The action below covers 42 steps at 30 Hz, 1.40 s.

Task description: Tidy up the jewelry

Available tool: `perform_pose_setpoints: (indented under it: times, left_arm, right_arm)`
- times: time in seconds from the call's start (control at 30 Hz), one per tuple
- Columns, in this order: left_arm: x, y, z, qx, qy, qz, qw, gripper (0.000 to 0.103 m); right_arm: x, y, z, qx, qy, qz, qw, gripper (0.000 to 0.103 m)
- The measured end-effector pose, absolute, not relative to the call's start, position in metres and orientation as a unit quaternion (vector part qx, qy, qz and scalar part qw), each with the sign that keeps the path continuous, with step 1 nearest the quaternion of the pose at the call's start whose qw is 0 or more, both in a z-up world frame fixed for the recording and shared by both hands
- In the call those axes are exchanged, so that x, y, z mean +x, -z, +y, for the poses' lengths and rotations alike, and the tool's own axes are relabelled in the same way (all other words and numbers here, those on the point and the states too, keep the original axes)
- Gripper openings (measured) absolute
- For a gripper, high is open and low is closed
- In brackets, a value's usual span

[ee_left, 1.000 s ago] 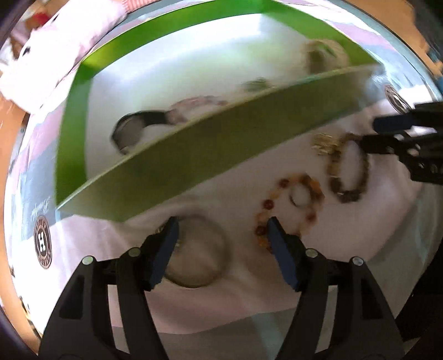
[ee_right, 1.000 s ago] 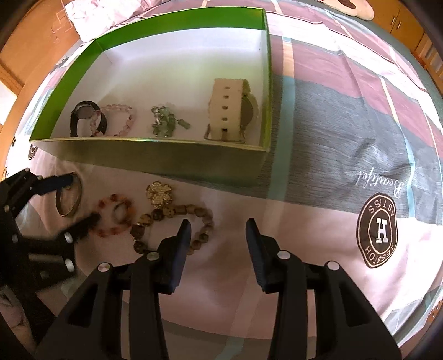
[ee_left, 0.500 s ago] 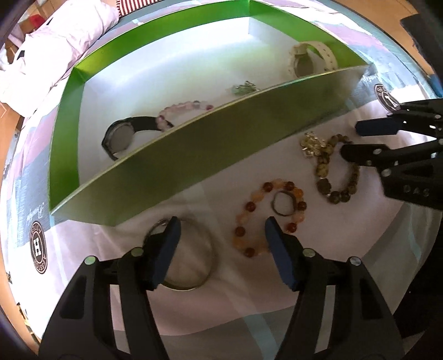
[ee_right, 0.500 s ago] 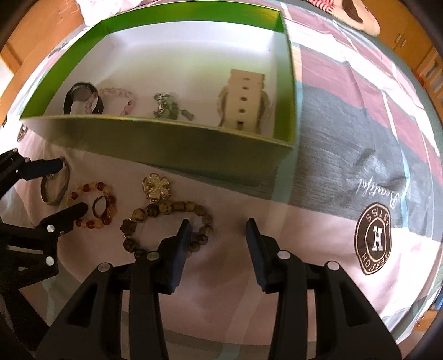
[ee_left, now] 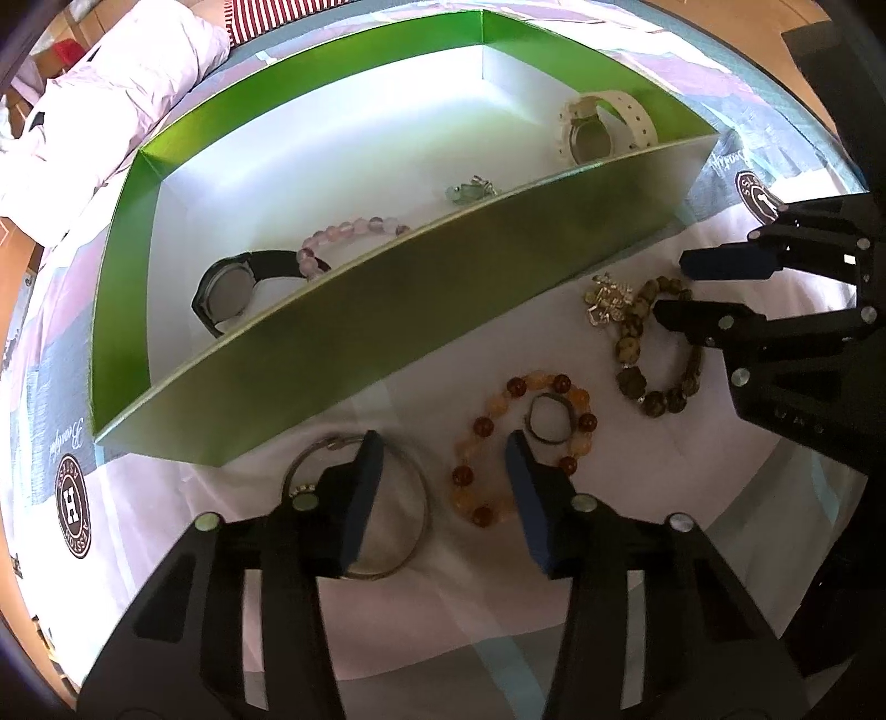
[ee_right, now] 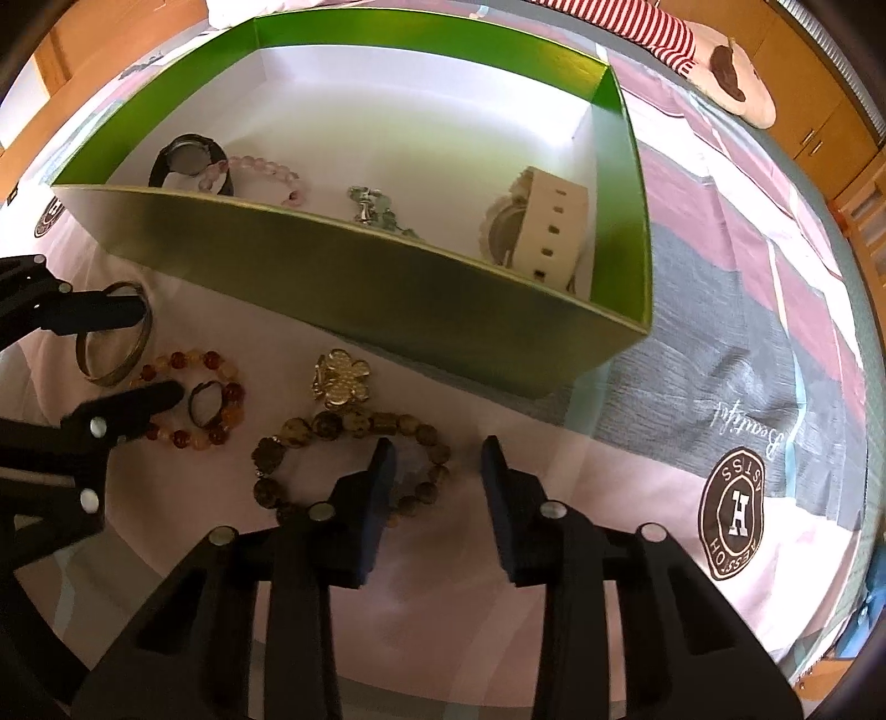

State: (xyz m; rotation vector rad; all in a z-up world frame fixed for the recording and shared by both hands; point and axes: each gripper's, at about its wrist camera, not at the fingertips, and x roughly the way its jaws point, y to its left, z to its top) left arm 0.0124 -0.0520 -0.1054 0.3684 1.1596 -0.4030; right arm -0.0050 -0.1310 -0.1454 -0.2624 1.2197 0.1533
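A green box (ee_left: 387, 310) with a white inside holds a black watch (ee_left: 227, 288), a pink bead bracelet (ee_left: 354, 230), a green charm (ee_left: 470, 191) and a white watch (ee_left: 592, 127). In front of it on the cloth lie a metal bangle (ee_left: 410, 498), an amber bead bracelet (ee_left: 482, 432) around a small ring (ee_left: 548, 418), a brown bead bracelet (ee_right: 326, 423) and a gold flower brooch (ee_right: 340, 376). My left gripper (ee_left: 443, 476) is closing, straddling the bangle's edge and the amber beads, pads apart from them. My right gripper (ee_right: 437, 471) is closing over the brown bracelet's right side, not pressing it.
The box (ee_right: 332, 277) and jewelry rest on a pink, grey and maroon cloth with round logos (ee_right: 739, 507). White bedding (ee_left: 111, 94) lies beyond the box at the far left. A striped plush (ee_right: 670, 27) and wooden cabinets (ee_right: 803, 111) are at the far right.
Both grippers' jaws have narrowed. My right gripper has shifted left over the brown bracelet. My left gripper has stayed over the bangle and amber beads.
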Motion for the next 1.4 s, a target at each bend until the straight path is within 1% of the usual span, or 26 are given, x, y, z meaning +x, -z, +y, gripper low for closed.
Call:
perform_pose_setpoints:
  times: [0.17,0.23,0.4,0.43,0.47,0.5,0.53,0.57,0.6,0.77,1.23,1.4]
  left_arm:
    - [0.014,0.104,-0.053,0.176,0.189,0.538,0.803,0.046]
    - [0.014,0.103,-0.055,0.179,0.189,0.536,0.803,0.049]
    - [0.01,0.104,-0.061,0.19,0.189,0.531,0.804,0.049]
    - [0.01,0.104,-0.062,0.19,0.189,0.53,0.804,0.047]
    - [0.009,0.104,-0.063,0.189,0.19,0.529,0.805,0.04]
    - [0.009,0.103,-0.064,0.189,0.189,0.528,0.806,0.03]
    - [0.009,0.101,-0.063,0.187,0.188,0.527,0.807,0.025]
    - [0.009,0.101,-0.063,0.185,0.188,0.527,0.808,0.017]
    - [0.009,0.1,-0.062,0.181,0.19,0.528,0.808,0.013]
    - [0.007,0.095,-0.061,0.17,0.195,0.526,0.81,0.008]
    - [0.011,0.068,-0.039,0.128,0.201,0.5,0.832,0.008]
    - [0.009,0.065,-0.043,0.127,0.211,0.495,0.833,0.008]
  right_arm:
    - [-0.008,0.145,-0.129,-0.12,-0.071,0.571,0.809,0.034]
    - [-0.009,0.145,-0.129,-0.116,-0.07,0.573,0.808,0.034]
    - [-0.006,0.14,-0.138,-0.119,-0.072,0.572,0.809,0.034]
    - [-0.004,0.14,-0.141,-0.12,-0.073,0.571,0.809,0.034]
    - [-0.005,0.14,-0.142,-0.117,-0.077,0.571,0.809,0.032]
    - [-0.005,0.14,-0.143,-0.11,-0.086,0.573,0.808,0.022]
    - [-0.005,0.139,-0.143,-0.103,-0.093,0.574,0.807,0.012]
    - [-0.006,0.139,-0.141,-0.105,-0.095,0.574,0.806,0.01]
    - [-0.007,0.139,-0.139,-0.11,-0.096,0.573,0.806,0.009]
    - [-0.009,0.136,-0.137,-0.108,-0.104,0.57,0.808,0.007]
    - [-0.01,0.112,-0.161,-0.066,-0.102,0.542,0.832,0.007]
    - [-0.015,0.106,-0.163,-0.071,-0.103,0.532,0.837,0.008]
